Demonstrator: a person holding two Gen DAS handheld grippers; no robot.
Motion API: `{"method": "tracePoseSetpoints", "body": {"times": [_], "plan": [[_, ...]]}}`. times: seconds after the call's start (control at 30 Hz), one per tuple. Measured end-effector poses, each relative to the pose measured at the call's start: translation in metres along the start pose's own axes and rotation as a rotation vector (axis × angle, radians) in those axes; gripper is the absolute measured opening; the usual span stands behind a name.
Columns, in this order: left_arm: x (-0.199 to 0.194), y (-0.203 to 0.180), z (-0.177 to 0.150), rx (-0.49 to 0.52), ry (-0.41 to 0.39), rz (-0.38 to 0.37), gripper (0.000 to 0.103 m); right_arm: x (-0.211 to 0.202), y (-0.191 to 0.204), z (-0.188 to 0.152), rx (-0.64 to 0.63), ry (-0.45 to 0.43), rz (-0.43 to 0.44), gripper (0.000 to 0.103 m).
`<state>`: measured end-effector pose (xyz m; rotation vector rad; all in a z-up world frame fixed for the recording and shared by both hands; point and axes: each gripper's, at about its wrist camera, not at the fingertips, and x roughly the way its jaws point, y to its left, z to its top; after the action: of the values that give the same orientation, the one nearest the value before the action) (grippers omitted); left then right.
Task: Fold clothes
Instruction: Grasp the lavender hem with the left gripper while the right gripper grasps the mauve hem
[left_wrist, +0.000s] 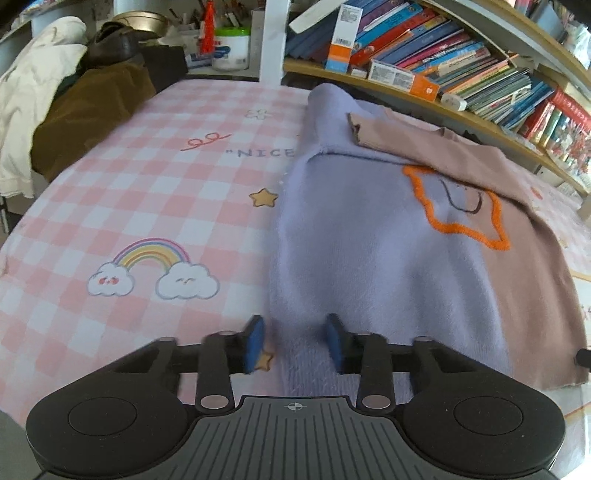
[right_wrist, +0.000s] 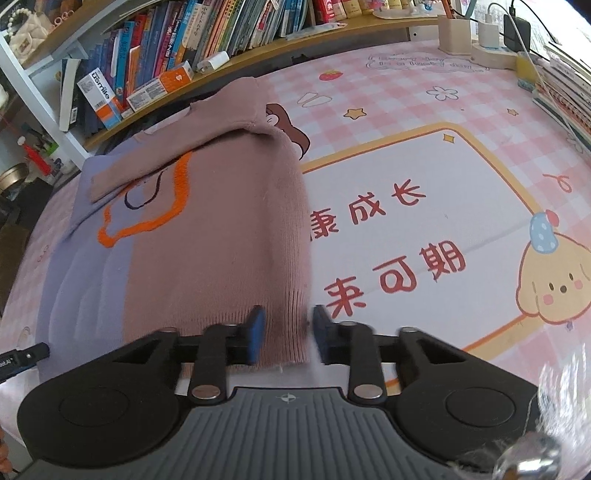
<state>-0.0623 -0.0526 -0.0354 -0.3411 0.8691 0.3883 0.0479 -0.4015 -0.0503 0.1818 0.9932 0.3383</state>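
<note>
Lying flat on the pink checked table (left_wrist: 147, 184), hem toward both cameras: a two-tone knitted sweater (left_wrist: 369, 240), lilac down one half and dusty pink down the other, carrying an orange star outline (left_wrist: 461, 221) with a small stitched smile on the chest. Crossing the upper chest, already folded inward, a pink sleeve (left_wrist: 406, 140); running along the lilac edge, a second folded sleeve (left_wrist: 321, 118). Reaching in over the lilac corner of the hem, the left gripper (left_wrist: 295, 343), jaws standing apart, one blue pad over the knit and the other just outside the sweater's edge above the table, with no pressing on the cloth to be seen. Straddling the pink corner of the ribbed hem in the right wrist view, the right gripper (right_wrist: 288, 339), jaws likewise apart around the fabric, the outer pad blurred and just off the edge. Spreading out beyond the sweater, cartoon prints on the table: a rainbow with clouds (left_wrist: 151, 269), a yellow puppy (right_wrist: 550, 284). Heaping up at the far corner, a brown garment (left_wrist: 92, 110) and a cream one (left_wrist: 29, 92). Curving behind it all, a bookshelf (left_wrist: 424, 55) packed with colourful spines.
</note>
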Motion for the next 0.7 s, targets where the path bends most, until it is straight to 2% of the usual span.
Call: {"method": "tracePoseSetpoints", "body": {"times": [0.03, 0.13, 0.2, 0.3, 0.37, 0.47, 0.5, 0.53, 0.57, 0.7], "plan": [[0.0, -0.001, 0.001, -0.004, -0.001, 0.001, 0.014, -0.001, 0.003, 0.001, -0.016, -0.011, 0.004, 0.009], [-0.007, -0.007, 0.005, -0.006, -0.027, -0.028, 0.013, -0.007, 0.014, 0.001, -0.078, -0.065, 0.022, 0.008], [-0.014, -0.02, 0.008, 0.054, -0.049, -0.069, 0.014, -0.014, 0.025, 0.002, -0.14, -0.112, 0.097, 0.008], [-0.012, -0.03, 0.009, 0.099, -0.038, -0.083, 0.015, -0.011, 0.032, 0.005, -0.164, -0.112, 0.134, 0.008], [-0.008, -0.026, 0.008, 0.074, -0.016, -0.084, 0.016, -0.006, 0.03, 0.008, -0.136, -0.089, 0.135, 0.009], [-0.005, -0.019, 0.008, 0.032, 0.006, -0.089, 0.025, -0.001, 0.025, 0.011, -0.091, -0.063, 0.131, 0.014], [-0.004, -0.017, 0.007, 0.019, 0.016, -0.085, 0.039, 0.001, 0.023, 0.011, -0.076, -0.054, 0.122, 0.017], [-0.003, -0.014, 0.007, 0.0, 0.027, -0.082, 0.049, 0.003, 0.021, 0.012, -0.061, -0.043, 0.111, 0.025], [-0.001, -0.011, 0.006, -0.016, 0.033, -0.085, 0.05, 0.006, 0.018, 0.012, -0.044, -0.032, 0.098, 0.029], [0.001, -0.003, 0.003, -0.068, 0.039, -0.124, 0.051, 0.013, 0.006, 0.013, 0.018, 0.001, 0.072, 0.028]]}}
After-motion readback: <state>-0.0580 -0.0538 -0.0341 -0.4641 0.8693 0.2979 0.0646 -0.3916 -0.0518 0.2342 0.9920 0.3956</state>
